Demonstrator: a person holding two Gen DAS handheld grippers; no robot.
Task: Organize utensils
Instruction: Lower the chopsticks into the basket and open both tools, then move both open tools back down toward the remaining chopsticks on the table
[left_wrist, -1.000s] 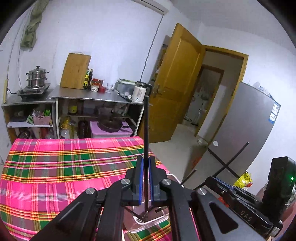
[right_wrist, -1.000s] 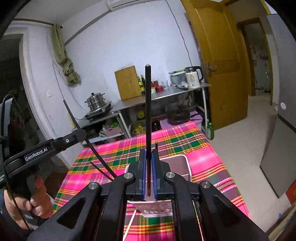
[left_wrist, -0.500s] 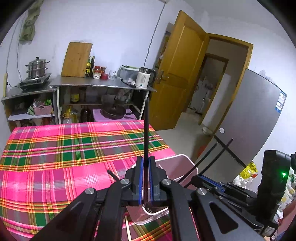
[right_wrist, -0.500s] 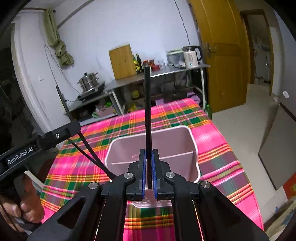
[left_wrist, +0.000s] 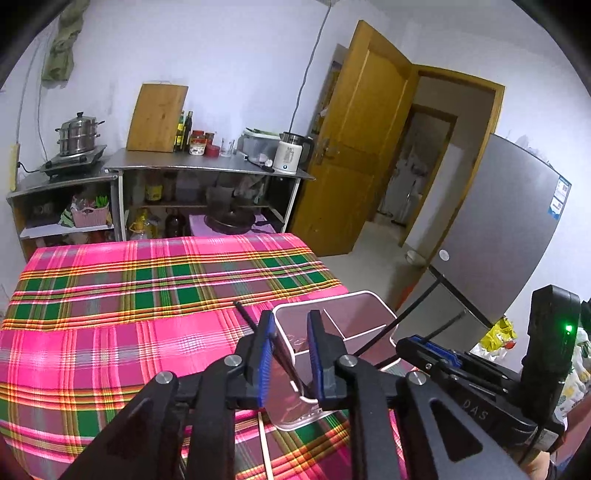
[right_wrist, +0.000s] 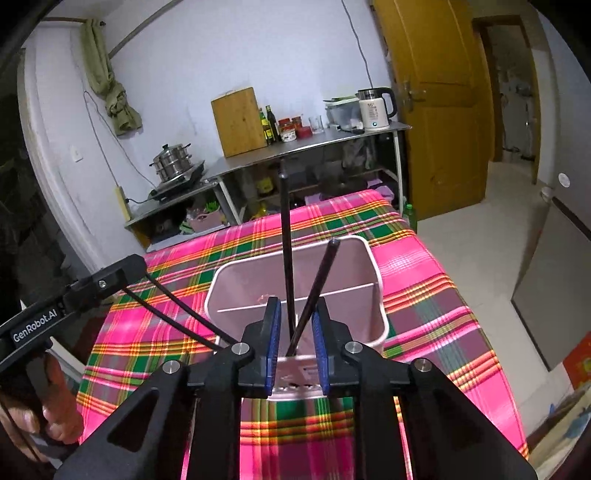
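Observation:
A pink utensil holder (left_wrist: 369, 295) with a divider stands on the plaid cloth below both grippers. My left gripper (left_wrist: 290, 321) hangs over its near corner; its jaws are opening. A black chopstick (left_wrist: 255, 325) leans loose between its blue pads, its tip tilted left. My right gripper (right_wrist: 296, 306) is over the holder (right_wrist: 251, 284), its jaws opening too. Two black chopsticks stand free between its pads with their lower ends in the holder: one upright (right_wrist: 285, 229), one leaning right (right_wrist: 319, 284). Neither gripper presses on a chopstick.
A pale wooden stick (left_wrist: 264, 439) lies on the cloth (left_wrist: 110, 332) by the holder. Beyond the table are metal shelves (left_wrist: 207, 170) with a kettle, pot and cutting board. A wooden door (left_wrist: 354, 147) and a grey fridge (left_wrist: 509, 229) stand at the right. A hand (right_wrist: 26, 417) holds the left gripper.
Both grippers have sunk toward the holder. Their jaws, shut on upright chopsticks before, have parted. The chopsticks have slid down and now lean loose.

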